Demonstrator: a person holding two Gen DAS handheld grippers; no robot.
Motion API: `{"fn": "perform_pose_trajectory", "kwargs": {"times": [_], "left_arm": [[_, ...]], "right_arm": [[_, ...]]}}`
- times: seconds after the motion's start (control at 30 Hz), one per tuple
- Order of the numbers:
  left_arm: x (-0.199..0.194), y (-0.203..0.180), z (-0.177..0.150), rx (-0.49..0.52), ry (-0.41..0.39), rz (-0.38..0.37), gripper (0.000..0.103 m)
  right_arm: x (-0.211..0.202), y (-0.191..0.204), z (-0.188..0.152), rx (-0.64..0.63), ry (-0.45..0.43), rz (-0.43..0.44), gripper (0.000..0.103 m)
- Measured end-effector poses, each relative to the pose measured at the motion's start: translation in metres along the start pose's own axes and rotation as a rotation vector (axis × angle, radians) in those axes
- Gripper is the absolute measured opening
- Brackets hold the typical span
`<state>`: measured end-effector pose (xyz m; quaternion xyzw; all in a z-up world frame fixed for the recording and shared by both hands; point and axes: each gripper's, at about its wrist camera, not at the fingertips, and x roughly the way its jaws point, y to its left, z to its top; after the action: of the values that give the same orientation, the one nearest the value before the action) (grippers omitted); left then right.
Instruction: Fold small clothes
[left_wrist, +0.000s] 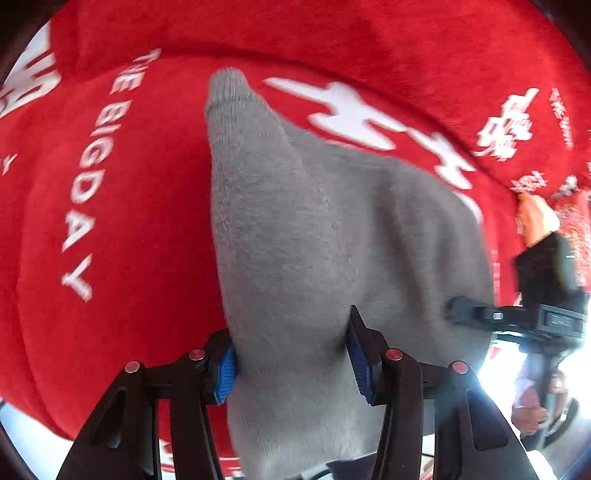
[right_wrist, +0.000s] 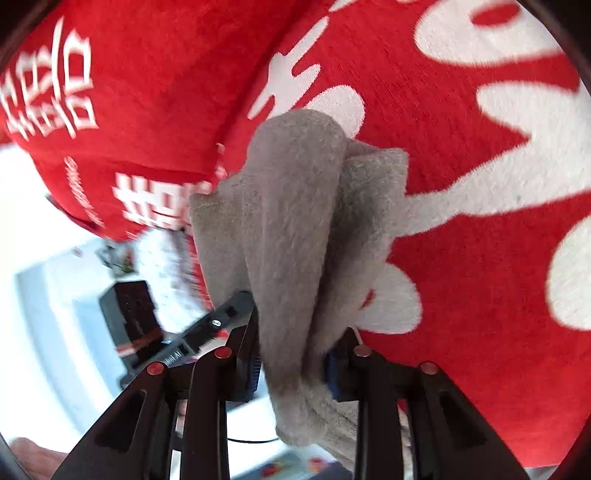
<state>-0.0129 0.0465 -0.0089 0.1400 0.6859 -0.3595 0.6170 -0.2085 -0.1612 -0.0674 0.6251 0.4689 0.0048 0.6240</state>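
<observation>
A grey knitted sock (left_wrist: 314, 229) hangs over the red fleece blanket (left_wrist: 129, 166). My left gripper (left_wrist: 291, 365) is shut on one end of the sock, its blue pads pressing the fabric from both sides. The sock's far tip points up and left. In the right wrist view the same grey sock (right_wrist: 299, 229) is bunched and folded, and my right gripper (right_wrist: 293, 363) is shut on it. The right gripper's body shows at the right edge of the left wrist view (left_wrist: 517, 317), touching the sock's other side.
The red blanket (right_wrist: 461, 240) with white lettering and shapes covers the surface under both grippers. Its edge runs along the lower left of the right wrist view, with white floor and a dark box (right_wrist: 129, 310) beyond. A hand (left_wrist: 535, 221) shows at the right.
</observation>
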Motion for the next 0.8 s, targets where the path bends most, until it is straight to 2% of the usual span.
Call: {"fn": "perform_pose_trajectory", "kwargs": {"times": [0.1,0.13,0.3,0.33,0.43,0.5,0.57,0.63,0.77,0.8], "left_arm": [[-0.016,0.014,-0.005,-0.038,-0.04,-0.03,0.051],[-0.024,0.019,-0.007,-0.049,-0.064,-0.018,0.051],[-0.035,0.031,-0.01,-0.08,-0.113,0.058,0.051],[-0.03,0.032,-0.012,-0.076,-0.1,0.093,0.051],[-0.012,0.03,-0.013,-0.068,-0.083,0.137,0.051],[-0.003,0.031,-0.015,-0.058,-0.07,0.177,0.052],[0.002,0.029,-0.015,-0.04,-0.065,0.257,0.052],[0.003,0.03,-0.016,-0.042,-0.05,0.3,0.052],[-0.012,0.035,-0.026,-0.062,-0.065,0.281,0.052],[-0.017,0.034,-0.029,-0.061,-0.071,0.277,0.052]], "right_arm": [[-0.01,0.016,-0.002,-0.119,-0.016,-0.16,0.034],[-0.013,0.02,-0.003,-0.144,-0.018,-0.215,0.034],[-0.021,0.013,-0.009,-0.163,-0.029,-0.309,0.023],[-0.02,0.014,-0.01,-0.188,-0.037,-0.363,0.023],[-0.013,0.005,-0.015,-0.225,-0.051,-0.504,0.023],[-0.012,-0.014,-0.013,-0.16,-0.067,-0.472,0.026],[-0.018,-0.021,-0.013,-0.106,-0.085,-0.452,0.033],[-0.024,-0.019,-0.018,-0.096,-0.1,-0.478,0.034],[-0.034,-0.005,-0.034,-0.128,-0.115,-0.548,0.032],[-0.035,-0.002,-0.038,-0.134,-0.107,-0.546,0.023]]}}
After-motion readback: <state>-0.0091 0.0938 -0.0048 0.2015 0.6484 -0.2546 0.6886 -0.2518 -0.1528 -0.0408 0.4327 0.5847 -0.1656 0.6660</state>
